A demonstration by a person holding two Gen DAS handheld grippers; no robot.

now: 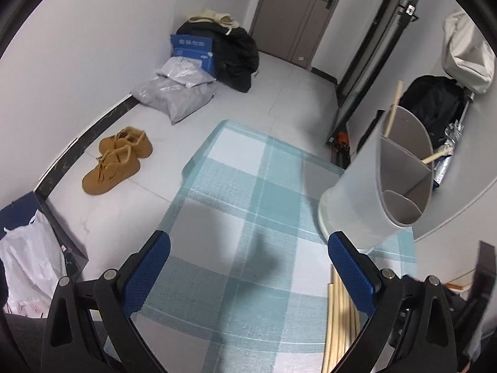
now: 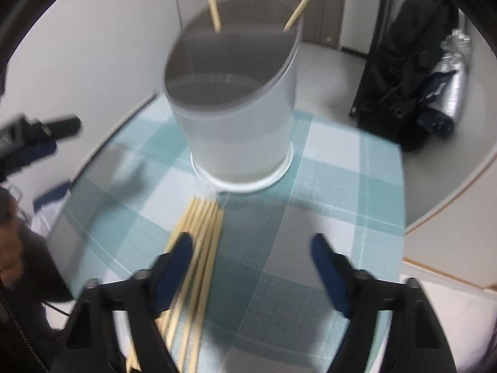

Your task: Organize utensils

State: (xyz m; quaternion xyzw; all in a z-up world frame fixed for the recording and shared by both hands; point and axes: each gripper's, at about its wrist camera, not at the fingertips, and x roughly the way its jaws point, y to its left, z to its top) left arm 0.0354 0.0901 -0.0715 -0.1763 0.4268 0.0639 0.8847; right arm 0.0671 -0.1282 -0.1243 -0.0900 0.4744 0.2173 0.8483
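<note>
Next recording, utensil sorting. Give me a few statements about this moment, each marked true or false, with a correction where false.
1. Two chopsticks already stand in the holder. True.
2. The loose chopsticks lie on bare wood. False: they lie on a checked tablecloth.
3. The right gripper is clamped on a chopstick. False: its jaws stand apart, nothing pinched.
4. The left gripper holds nothing. True.
5. The holder lies tipped over. False: it stands upright.
</note>
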